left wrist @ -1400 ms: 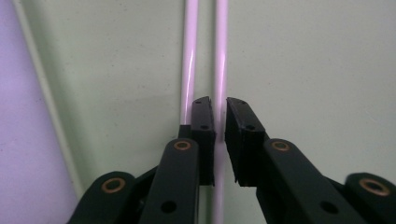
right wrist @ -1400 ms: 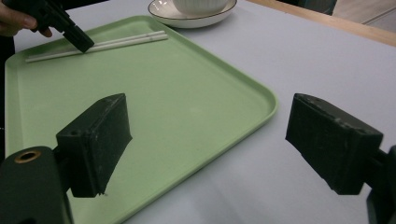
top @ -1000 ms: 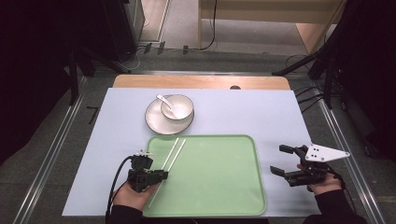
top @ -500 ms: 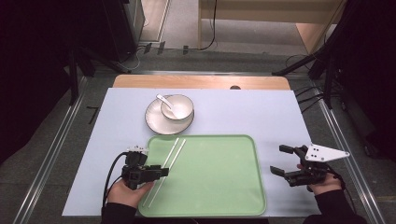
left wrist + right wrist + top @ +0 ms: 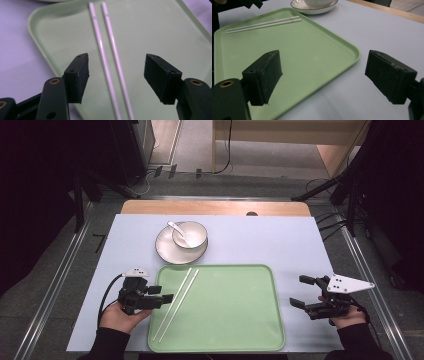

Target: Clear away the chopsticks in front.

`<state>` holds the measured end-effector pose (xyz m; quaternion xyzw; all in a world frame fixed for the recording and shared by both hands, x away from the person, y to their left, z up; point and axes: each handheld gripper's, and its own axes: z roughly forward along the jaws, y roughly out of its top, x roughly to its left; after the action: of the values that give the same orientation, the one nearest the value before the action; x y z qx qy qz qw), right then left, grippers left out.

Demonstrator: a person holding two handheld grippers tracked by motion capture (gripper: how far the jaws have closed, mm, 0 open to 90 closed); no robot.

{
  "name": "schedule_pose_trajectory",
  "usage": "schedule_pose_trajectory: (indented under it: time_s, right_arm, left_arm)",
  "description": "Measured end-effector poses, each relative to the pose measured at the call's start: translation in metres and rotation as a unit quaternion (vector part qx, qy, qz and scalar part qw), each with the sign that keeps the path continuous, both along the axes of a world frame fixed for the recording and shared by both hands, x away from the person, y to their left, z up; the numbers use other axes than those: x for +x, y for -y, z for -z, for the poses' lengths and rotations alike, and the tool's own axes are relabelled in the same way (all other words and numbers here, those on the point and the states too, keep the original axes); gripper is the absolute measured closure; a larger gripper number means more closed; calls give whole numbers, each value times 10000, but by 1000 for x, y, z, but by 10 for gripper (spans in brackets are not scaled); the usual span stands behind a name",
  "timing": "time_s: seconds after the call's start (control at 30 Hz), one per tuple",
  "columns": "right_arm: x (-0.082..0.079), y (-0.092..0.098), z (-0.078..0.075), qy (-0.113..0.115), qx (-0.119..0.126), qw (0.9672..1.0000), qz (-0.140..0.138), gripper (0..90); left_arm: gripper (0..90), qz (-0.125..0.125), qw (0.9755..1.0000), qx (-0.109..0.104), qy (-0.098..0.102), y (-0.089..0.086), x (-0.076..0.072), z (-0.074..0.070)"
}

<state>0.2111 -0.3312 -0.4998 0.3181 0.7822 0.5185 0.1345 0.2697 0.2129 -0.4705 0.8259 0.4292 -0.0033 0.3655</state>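
Chopsticks (image 5: 177, 303) lie side by side on left of tray (image 5: 235, 320), released; left tool (image 5: 159, 299) has just been spreading, nothing gripped, while right tool (image 5: 300, 292) waits spread beside tray.

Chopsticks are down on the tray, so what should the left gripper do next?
Probably back the left gripper off the tray. Its jaws have just been opening and now stand apart from the chopsticks, which lie flat on the tray. The bowl looks like the next pick.
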Motion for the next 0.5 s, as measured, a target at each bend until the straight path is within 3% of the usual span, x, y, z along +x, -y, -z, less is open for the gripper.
schedule_pose_trajectory:
  time_s: [0.2,0.37,0.5]
  right_arm:
    - [0,0,0,-1,-7,10000,12,141]
    - [-1,1,0,-11,-10,10000,35,141]
    - [-1,1,0,-9,-4,10000,40,141]
  left_arm:
    - [351,60,9999,-83,64,-14,5,-2]
    - [344,204,9996,12,183,-28,5,-3]
    - [333,167,9996,-47,215,-34,3,-4]
